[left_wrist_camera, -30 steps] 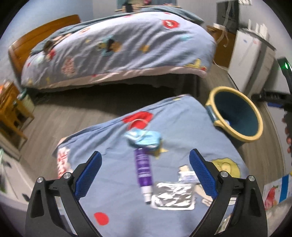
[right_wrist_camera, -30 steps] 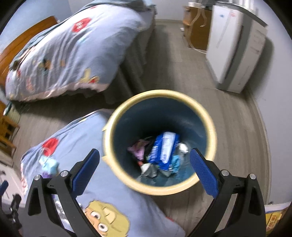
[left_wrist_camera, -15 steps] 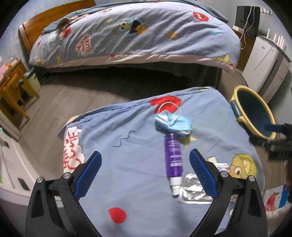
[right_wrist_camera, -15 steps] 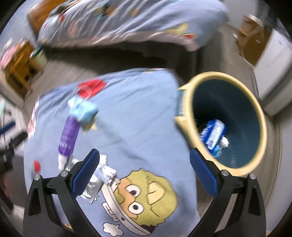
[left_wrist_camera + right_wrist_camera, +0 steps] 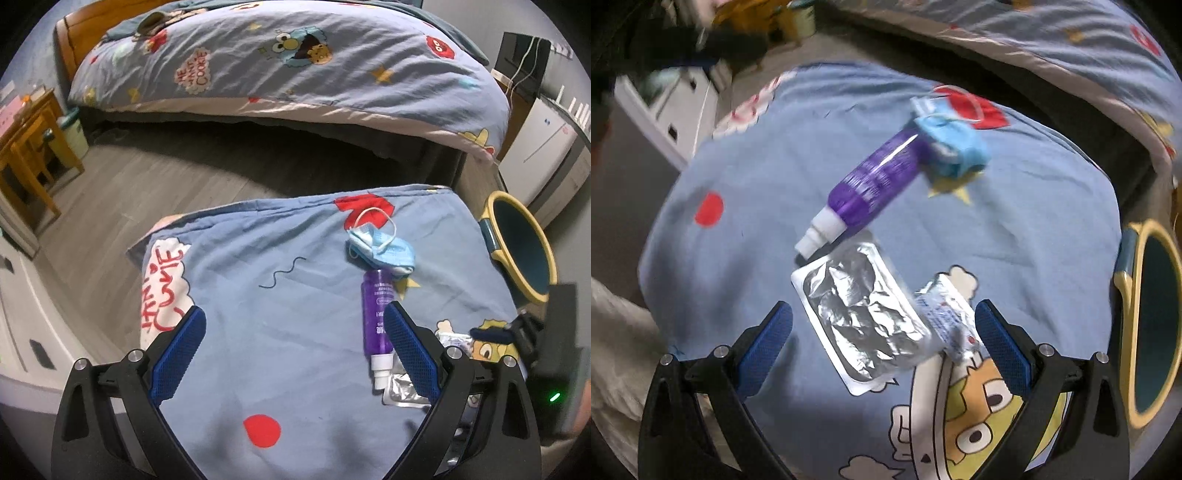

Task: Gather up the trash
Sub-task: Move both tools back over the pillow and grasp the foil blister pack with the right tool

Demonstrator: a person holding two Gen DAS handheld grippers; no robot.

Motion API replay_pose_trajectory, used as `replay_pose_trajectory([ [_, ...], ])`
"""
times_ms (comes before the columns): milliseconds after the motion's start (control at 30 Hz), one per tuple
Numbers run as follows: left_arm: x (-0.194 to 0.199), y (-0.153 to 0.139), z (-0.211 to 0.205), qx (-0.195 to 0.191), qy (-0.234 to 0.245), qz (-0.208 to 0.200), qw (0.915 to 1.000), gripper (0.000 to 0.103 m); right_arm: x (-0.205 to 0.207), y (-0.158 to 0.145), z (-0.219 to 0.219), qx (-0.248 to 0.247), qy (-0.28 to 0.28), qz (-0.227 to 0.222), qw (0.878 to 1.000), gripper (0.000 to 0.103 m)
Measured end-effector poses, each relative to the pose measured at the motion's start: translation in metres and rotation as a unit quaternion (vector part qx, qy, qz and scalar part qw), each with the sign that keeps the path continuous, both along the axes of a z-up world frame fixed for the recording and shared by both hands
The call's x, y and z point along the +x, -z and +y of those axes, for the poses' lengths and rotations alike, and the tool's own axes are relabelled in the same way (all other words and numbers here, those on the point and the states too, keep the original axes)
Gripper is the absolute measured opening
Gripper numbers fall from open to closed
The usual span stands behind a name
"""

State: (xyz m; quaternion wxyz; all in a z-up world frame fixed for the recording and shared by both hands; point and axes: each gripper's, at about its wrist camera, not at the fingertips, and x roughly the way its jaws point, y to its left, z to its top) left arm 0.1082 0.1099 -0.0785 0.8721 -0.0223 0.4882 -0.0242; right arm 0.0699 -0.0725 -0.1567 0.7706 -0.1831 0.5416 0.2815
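Note:
On a blue cartoon blanket point(image 5: 1034, 229) lie a purple bottle point(image 5: 871, 181) with a white cap, a crumpled blue face mask point(image 5: 955, 146), a silver foil pouch point(image 5: 864, 314) and a small white packet point(image 5: 945, 314). My right gripper point(image 5: 884, 328) is open and empty, just above the foil pouch and packet. My left gripper point(image 5: 295, 334) is open and empty over the blanket, left of the bottle point(image 5: 376, 314) and mask point(image 5: 382, 249). The right gripper's body shows at the right edge of the left wrist view point(image 5: 535, 339).
A yellow-rimmed blue bin point(image 5: 521, 247) stands on the floor right of the blanket, also in the right wrist view point(image 5: 1145, 317). A bed point(image 5: 295, 62) with a matching cover lies beyond. A wooden table point(image 5: 29, 147) is at left, white appliances point(image 5: 535, 147) at right.
My right gripper swung from above the bin leftward and down over the blanket to the foil pouch. My left gripper drifted left and back, so the trash now sits at its right.

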Motion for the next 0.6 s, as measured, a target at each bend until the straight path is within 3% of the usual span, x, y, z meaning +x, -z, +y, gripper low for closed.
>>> replay_pose_trajectory([
  [233, -0.001, 0.004, 0.004, 0.0, 0.003, 0.007, 1.0, 0.096, -0.003, 0.021, 0.024, -0.019, -0.026, 0.016, 0.999, 0.097],
  [467, 0.0, 0.005, 0.007, -0.009, -0.004, 0.011, 0.9999, 0.096, -0.009, 0.026, 0.031, -0.035, -0.048, 0.003, 0.998, 0.097],
  [533, 0.001, 0.005, 0.006, -0.009, -0.001, 0.012, 0.9999, 0.096, -0.015, 0.027, 0.033, -0.045, -0.06, -0.003, 0.997, 0.09],
  [600, 0.001, 0.005, 0.002, -0.006, 0.002, 0.012, 0.9999, 0.096, -0.023, 0.027, 0.037, -0.054, -0.084, -0.009, 0.995, 0.066],
])
